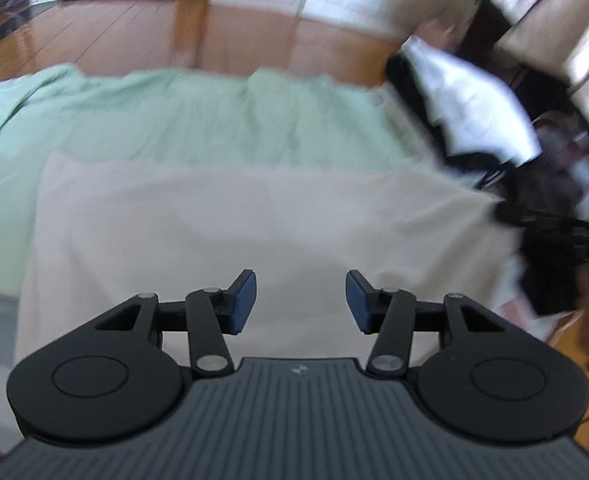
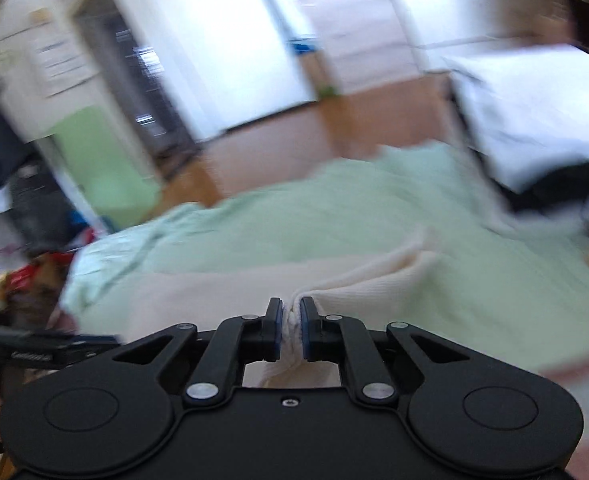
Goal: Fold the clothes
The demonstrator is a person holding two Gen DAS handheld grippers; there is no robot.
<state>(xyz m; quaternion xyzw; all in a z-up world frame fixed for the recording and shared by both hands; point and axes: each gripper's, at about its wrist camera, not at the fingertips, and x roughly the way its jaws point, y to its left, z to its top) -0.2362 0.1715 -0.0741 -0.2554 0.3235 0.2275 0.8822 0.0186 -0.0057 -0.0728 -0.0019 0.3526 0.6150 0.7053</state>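
Observation:
A cream-white garment lies spread flat on a pale green sheet. My left gripper is open and empty, hovering over the garment's near part. In the right wrist view my right gripper is shut on a bunched edge of the same cream garment, which stretches away to the right over the green sheet. The right gripper also shows as a dark blurred shape at the right of the left wrist view, at the garment's right edge.
A white and black bundle sits at the sheet's far right corner. Wooden floor lies beyond the sheet. A white-covered bed or table stands at the right; clutter lies at the left. Both views are motion-blurred.

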